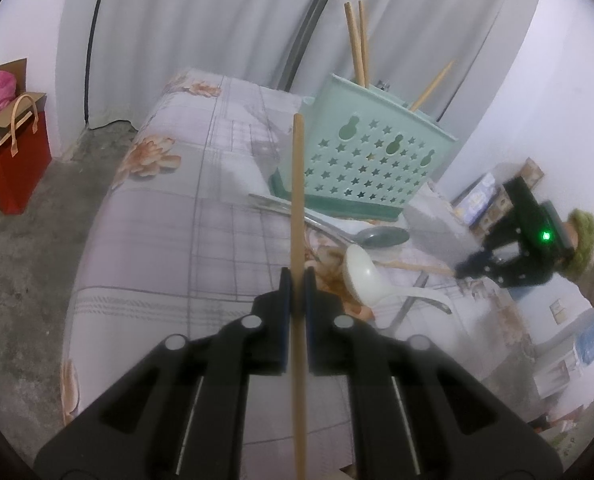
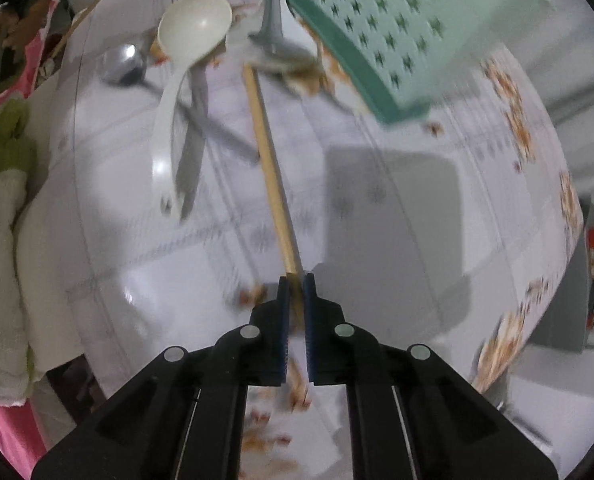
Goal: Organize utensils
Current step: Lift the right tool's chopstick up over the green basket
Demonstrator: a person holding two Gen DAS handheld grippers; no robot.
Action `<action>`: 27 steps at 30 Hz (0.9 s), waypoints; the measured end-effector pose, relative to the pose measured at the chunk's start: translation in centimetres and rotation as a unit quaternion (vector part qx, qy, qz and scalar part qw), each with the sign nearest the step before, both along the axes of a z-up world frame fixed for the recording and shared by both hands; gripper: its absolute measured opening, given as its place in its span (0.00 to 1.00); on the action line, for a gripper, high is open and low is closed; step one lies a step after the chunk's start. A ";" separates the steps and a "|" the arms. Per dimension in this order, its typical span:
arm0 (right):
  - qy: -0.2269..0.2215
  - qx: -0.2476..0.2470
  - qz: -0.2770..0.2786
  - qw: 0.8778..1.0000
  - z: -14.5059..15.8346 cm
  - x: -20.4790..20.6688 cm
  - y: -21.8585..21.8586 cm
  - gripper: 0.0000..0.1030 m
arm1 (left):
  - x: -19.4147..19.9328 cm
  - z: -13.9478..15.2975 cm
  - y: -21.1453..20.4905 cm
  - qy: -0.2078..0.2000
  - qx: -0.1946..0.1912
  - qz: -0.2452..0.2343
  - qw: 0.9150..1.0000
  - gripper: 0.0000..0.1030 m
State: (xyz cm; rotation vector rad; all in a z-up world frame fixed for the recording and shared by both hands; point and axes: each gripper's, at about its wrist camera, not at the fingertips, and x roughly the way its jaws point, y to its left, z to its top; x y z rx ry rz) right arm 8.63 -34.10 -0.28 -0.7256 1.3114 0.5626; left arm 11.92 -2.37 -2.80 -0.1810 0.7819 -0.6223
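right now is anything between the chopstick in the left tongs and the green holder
Nothing visible blocks it. The left tongs are shut on the chopstick, and the green holder stands just beyond to the right, its top open. The metal spoon and white ladle lie lower, on the table.

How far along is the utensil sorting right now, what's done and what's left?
Done: three chopsticks already stand in the green holder. In hand: the left gripper is shut on one chopstick, and the right gripper is shut on another. Left on the table: the white ladle and metal spoons.
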 end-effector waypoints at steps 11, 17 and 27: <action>-0.005 0.008 -0.127 0.992 0.4 -6.1 -5.9 0.07 | -0.1 0.2 0.3 0.000 -0.020 0.001 1.000 0.05; -0.023 0.043 -0.213 0.976 0.4 -7.9 -7.8 0.07 | -0.4 0.5 0.6 -0.004 -0.030 0.002 1.000 0.05; -0.031 0.053 -0.240 0.969 1.0 -8.6 -3.7 0.09 | -0.5 0.6 0.9 0.000 -0.038 0.007 0.999 0.05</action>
